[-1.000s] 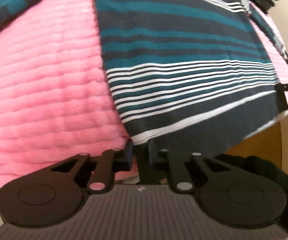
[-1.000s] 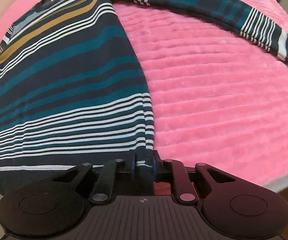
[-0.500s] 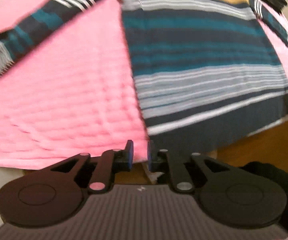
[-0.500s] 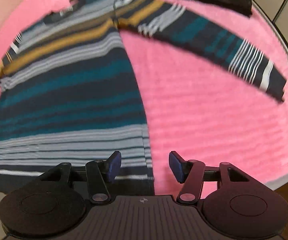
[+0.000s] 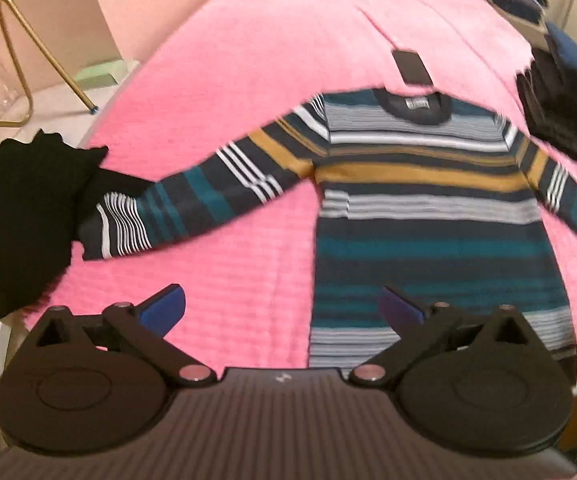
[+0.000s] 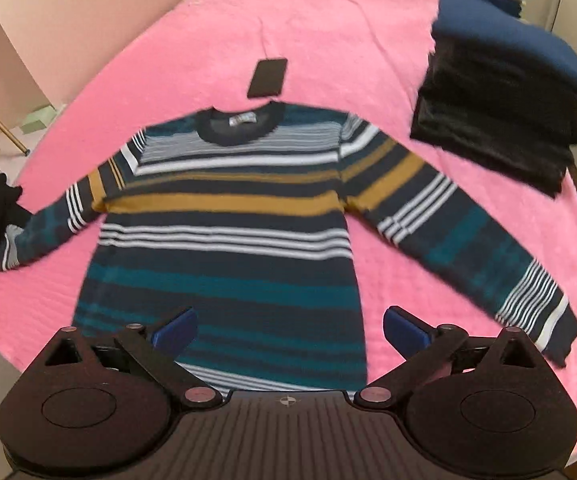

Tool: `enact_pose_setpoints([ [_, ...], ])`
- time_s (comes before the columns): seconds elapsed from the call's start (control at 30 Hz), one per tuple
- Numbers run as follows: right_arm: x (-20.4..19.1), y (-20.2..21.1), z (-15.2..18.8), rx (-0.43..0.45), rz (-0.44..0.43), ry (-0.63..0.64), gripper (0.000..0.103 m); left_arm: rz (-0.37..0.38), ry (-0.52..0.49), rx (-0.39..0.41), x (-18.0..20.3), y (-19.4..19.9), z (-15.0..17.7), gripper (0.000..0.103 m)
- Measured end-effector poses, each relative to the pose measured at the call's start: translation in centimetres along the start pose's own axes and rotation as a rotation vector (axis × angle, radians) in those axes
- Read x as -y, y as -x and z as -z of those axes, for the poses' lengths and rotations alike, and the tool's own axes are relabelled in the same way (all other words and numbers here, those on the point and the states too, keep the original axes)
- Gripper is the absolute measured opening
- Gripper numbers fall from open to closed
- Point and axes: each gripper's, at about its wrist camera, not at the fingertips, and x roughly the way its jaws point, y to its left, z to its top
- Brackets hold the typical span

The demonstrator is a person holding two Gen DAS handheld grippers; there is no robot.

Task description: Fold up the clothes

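A striped long-sleeved sweater point(image 6: 224, 240) in navy, teal, white and mustard lies flat on a pink blanket point(image 6: 328, 40), sleeves spread out to both sides, collar at the far end. It also shows in the left wrist view point(image 5: 428, 208). My left gripper point(image 5: 282, 306) is open and empty above the blanket beside the sweater's lower left edge. My right gripper point(image 6: 290, 326) is open and empty above the sweater's lower part.
A dark phone point(image 6: 267, 77) lies just beyond the collar. A stack of dark folded clothes point(image 6: 500, 120) with a navy one on top sits at the far right. A black garment point(image 5: 20, 216) lies at the left sleeve end. A gold metal frame point(image 5: 16, 48) stands beside the bed.
Both grippers were shut on the sweater's bottom hem corners; they have let go, opened wide and pulled back and up, so the whole sweater now shows.
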Motion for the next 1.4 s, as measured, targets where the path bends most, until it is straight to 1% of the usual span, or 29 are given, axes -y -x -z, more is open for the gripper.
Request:
enact_pose_setpoints([
  [0.1,-1.7,0.6,-0.7,0.018,0.005,-0.011,0.102,0.022,0.017,0.006,-0.8,-0.3,-1.4,0.102],
  [0.2,-4.0,0.3,-1.0,0.018,0.045,-0.019,0.102,0.072,-0.017,0.022,-2.5,-0.9,-2.7,0.101],
  [0.3,-6.6,0.3,-1.3,0.033,0.083,-0.079,0.102,0.127,-0.056,0.035,-4.4,-1.7,-4.1,0.101],
  [0.33,-7.6,0.3,-1.4,0.037,0.099,-0.101,0.102,0.147,-0.069,0.036,-5.1,-2.0,-4.5,0.101],
  [0.4,-10.3,0.5,-1.5,0.039,0.163,-0.135,0.102,0.2,-0.108,0.047,-6.6,-2.4,-5.2,0.101],
  [0.43,-11.6,0.7,-1.5,0.04,0.199,-0.15,0.102,0.212,-0.133,0.058,-7.2,-2.5,-5.4,0.101],
  [0.47,-12.8,0.9,-1.4,0.047,0.216,-0.169,0.102,0.225,-0.158,0.07,-7.9,-2.6,-5.6,0.101],
  [0.57,-16.0,1.1,-0.9,0.056,0.221,-0.232,0.102,0.244,-0.228,0.098,-9.8,-2.8,-6.0,0.101],
  [0.67,-19.1,1.1,-0.2,0.038,0.234,-0.27,0.102,0.279,-0.264,0.068,-12.1,-3.4,-6.2,0.101],
  [0.73,-21.0,1.2,0.0,0.038,0.243,-0.258,0.102,0.297,-0.29,0.054,-13.4,-3.8,-6.3,0.101],
  [0.83,-22.8,1.1,-0.3,0.026,0.259,-0.204,0.102,0.289,-0.342,0.068,-14.2,-4.2,-6.3,0.101],
  [0.9,-23.6,0.9,-0.7,0.024,0.261,-0.184,0.102,0.289,-0.354,0.076,-14.4,-4.2,-6.5,0.101],
  [1.03,-24.3,0.5,-1.8,0.024,0.252,-0.162,0.102,0.297,-0.328,0.095,-14.6,-3.6,-6.9,0.101],
  [1.13,-24.3,0.5,-2.6,0.032,0.253,-0.136,0.102,0.279,-0.294,0.104,-14.7,-3.4,-7.2,0.101],
  [1.23,-24.1,0.4,-2.8,0.029,0.252,-0.132,0.102,0.261,-0.266,0.079,-14.7,-3.8,-7.5,0.101],
  [1.4,-23.3,0.2,-2.9,0.036,0.225,-0.174,0.102,0.223,-0.262,0.048,-14.9,-4.2,-7.3,0.101],
])
